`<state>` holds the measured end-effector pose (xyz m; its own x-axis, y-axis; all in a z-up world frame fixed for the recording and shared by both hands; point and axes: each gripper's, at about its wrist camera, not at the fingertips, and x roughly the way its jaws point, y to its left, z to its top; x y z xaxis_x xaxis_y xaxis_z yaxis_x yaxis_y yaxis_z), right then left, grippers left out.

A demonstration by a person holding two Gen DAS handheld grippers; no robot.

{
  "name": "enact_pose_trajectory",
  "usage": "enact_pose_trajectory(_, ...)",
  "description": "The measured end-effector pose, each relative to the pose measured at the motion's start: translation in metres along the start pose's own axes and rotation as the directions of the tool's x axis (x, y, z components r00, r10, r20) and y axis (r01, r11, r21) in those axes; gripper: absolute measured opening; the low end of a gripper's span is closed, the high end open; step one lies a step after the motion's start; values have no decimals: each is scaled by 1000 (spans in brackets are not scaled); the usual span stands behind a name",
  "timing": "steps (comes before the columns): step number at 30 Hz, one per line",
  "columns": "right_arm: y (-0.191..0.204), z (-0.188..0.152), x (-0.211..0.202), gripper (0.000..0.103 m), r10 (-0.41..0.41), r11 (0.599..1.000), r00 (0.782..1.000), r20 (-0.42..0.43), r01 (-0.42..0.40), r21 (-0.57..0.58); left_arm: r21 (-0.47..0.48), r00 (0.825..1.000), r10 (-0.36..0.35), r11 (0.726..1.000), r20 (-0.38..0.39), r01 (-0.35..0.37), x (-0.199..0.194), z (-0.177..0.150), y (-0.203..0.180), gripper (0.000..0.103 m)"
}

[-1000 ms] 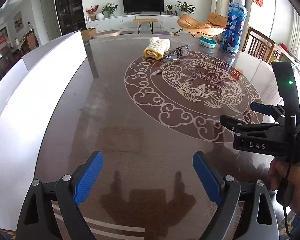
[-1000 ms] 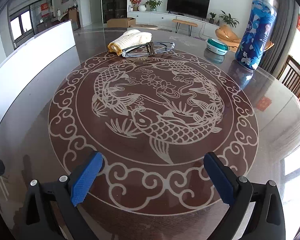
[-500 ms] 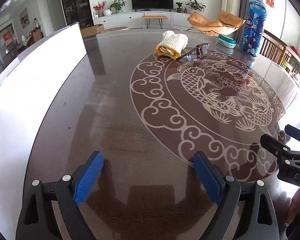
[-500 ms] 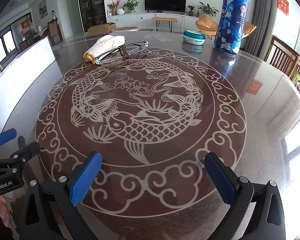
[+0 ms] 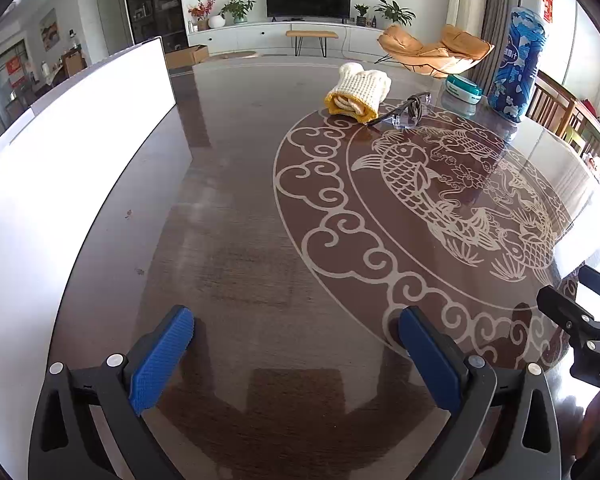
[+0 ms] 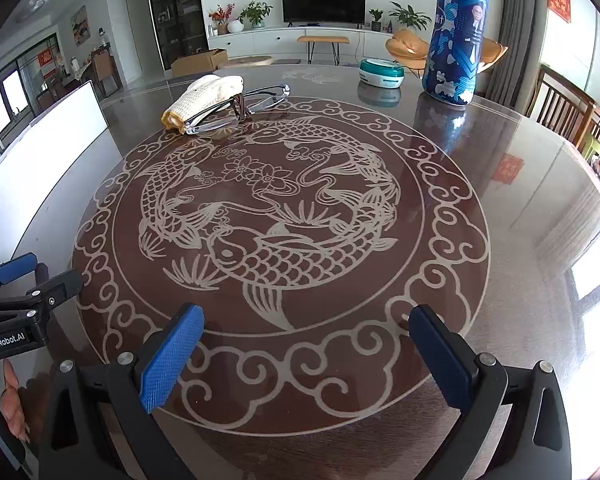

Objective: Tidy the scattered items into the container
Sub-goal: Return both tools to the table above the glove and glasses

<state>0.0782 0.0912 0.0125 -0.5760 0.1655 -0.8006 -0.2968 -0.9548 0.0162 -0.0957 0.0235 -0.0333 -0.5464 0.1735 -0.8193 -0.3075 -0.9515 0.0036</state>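
A white knit glove with a yellow cuff (image 5: 360,90) (image 6: 204,94) lies at the far side of the round fish-patterned table (image 5: 240,240). Clear safety glasses (image 5: 404,116) (image 6: 236,108) rest against it. A white container wall (image 5: 80,140) (image 6: 48,136) runs along the table's left edge. My left gripper (image 5: 296,320) hovers over bare tabletop near the front, jaws opening, nothing between them. My right gripper (image 6: 306,314) stands open and empty over the pattern's near rim. Each gripper shows at the edge of the other's view.
A tall blue printed can (image 6: 456,36) and a round teal box (image 6: 381,72) stand at the far right of the table. Wooden chairs (image 6: 560,108) line the right side. A person's hand (image 6: 8,396) holds the left gripper's handle.
The left gripper has shifted over the table and its jaws stand a little wider. The right view has rolled, and the left gripper has come into its left edge.
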Motion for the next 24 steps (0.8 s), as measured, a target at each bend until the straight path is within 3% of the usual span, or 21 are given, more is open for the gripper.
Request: enact_pose_trajectory(24,-1,-1,0,103,-6,1000,1000,-2,6,2,-1,1000,-1,1000,3,1,-1,-1,0,103)
